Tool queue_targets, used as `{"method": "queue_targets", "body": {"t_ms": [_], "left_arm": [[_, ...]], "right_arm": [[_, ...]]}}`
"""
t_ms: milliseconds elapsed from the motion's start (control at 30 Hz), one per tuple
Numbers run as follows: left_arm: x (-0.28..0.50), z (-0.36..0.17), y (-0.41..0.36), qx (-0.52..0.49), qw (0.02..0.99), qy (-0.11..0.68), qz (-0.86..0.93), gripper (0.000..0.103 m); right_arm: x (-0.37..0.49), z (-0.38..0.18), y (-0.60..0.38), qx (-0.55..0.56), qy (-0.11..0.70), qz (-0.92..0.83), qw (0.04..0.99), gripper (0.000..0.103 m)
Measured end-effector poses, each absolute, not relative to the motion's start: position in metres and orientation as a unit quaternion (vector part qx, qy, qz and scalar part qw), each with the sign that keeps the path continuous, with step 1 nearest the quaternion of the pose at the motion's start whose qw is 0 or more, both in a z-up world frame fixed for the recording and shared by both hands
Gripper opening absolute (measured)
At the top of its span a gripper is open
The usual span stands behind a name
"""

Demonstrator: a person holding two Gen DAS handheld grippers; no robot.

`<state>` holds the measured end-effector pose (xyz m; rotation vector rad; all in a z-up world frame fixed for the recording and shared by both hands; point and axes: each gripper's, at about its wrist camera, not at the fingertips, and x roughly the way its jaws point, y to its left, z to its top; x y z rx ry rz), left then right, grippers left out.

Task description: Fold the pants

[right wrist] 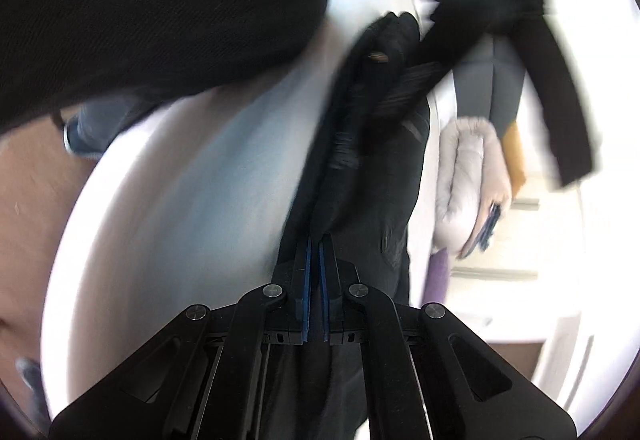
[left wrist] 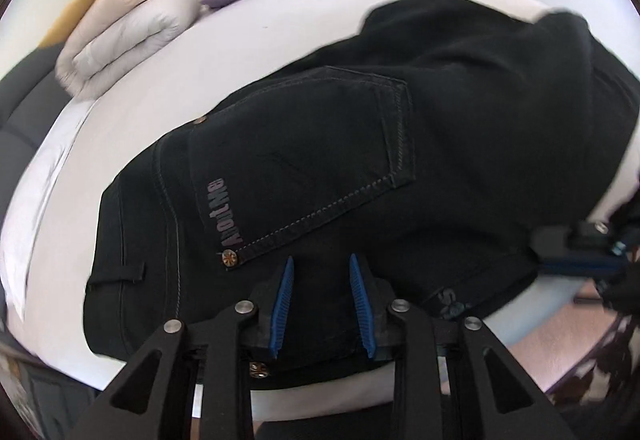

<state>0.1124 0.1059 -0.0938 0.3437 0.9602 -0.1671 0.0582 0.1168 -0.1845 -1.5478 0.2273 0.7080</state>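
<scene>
1. The left claw [left wrist: 322, 260] points steeply downward; its two blue fingers [left wrist: 285, 292] stand apart, tips splayed slightly outward, with a clear gap between them.
2. Nothing is pinched between the left fingers; dark fabric lies beneath them, and the pads do not press on it.
3. The right claw [right wrist: 315, 240] has its blue pads drawn almost together, only a thin slit between them, clamped on black cloth that runs away from the tips.
4. In the left wrist view, the right claw [left wrist: 560, 244] shows at the right edge, blurred, lying roughly level.
</scene>
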Motion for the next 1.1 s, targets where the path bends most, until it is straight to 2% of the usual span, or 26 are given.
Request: {"method": "queue_targets", "body": {"t_ms": [67, 233, 300, 400, 433, 500, 533, 567, 633, 900, 1000, 1067, 1100], "left_arm": [[0.112, -0.092, 0.11, 0.139, 0.873, 0.463, -0.07, 0.032], [0.11, -0.092, 0.107, 0.14, 0.871, 0.467, -0.056, 0.032], [0.112, -0.092, 0.107, 0.133, 0.87, 0.471, -0.052, 0.032], [0.119, -0.094, 0.105, 0.131, 0.869, 0.474, -0.044, 0.032], [0.121, -0.094, 0.103, 0.133, 0.869, 0.475, -0.042, 0.032], [0.124, -0.094, 0.1, 0.136, 0.868, 0.475, -0.037, 0.032], [0.123, -0.096, 0.097, 0.136, 0.868, 0.476, -0.036, 0.032], [0.123, -0.097, 0.095, 0.134, 0.868, 0.477, -0.035, 0.033], [0.125, -0.096, 0.095, 0.129, 0.867, 0.48, -0.033, 0.033], [0.126, -0.093, 0.098, 0.121, 0.866, 0.485, -0.028, 0.033], [0.127, -0.092, 0.098, 0.12, 0.865, 0.486, -0.026, 0.033], [0.128, -0.092, 0.098, 0.12, 0.865, 0.487, -0.024, 0.033], [0.129, -0.093, 0.098, 0.12, 0.865, 0.487, -0.024, 0.033]], "right_arm": [[0.058, -0.163, 0.107, -0.609, 0.144, 0.328, 0.708, 0.004], [0.091, -0.098, 0.008, -0.27, 0.302, 0.343, 0.848, 0.004], [0.113, -0.083, -0.058, -0.142, 0.336, 0.32, 0.874, 0.004], [0.14, -0.068, -0.176, 0.023, 0.345, 0.255, 0.903, 0.006], [0.147, -0.065, -0.216, 0.06, 0.34, 0.227, 0.911, 0.014], [0.152, -0.056, -0.282, 0.109, 0.321, 0.184, 0.923, 0.043], [0.154, -0.051, -0.315, 0.131, 0.303, 0.167, 0.929, 0.073], [0.153, -0.045, -0.346, 0.153, 0.28, 0.151, 0.936, 0.085], [0.163, -0.041, -0.389, 0.173, 0.266, 0.147, 0.937, 0.085], [0.237, -0.058, -0.465, 0.115, 0.335, 0.137, 0.925, 0.083], [0.261, -0.077, -0.478, 0.117, 0.357, 0.142, 0.916, 0.075], [0.274, -0.09, -0.477, 0.113, 0.377, 0.147, 0.907, 0.058], [0.278, -0.095, -0.475, 0.109, 0.388, 0.144, 0.904, 0.054]]}}
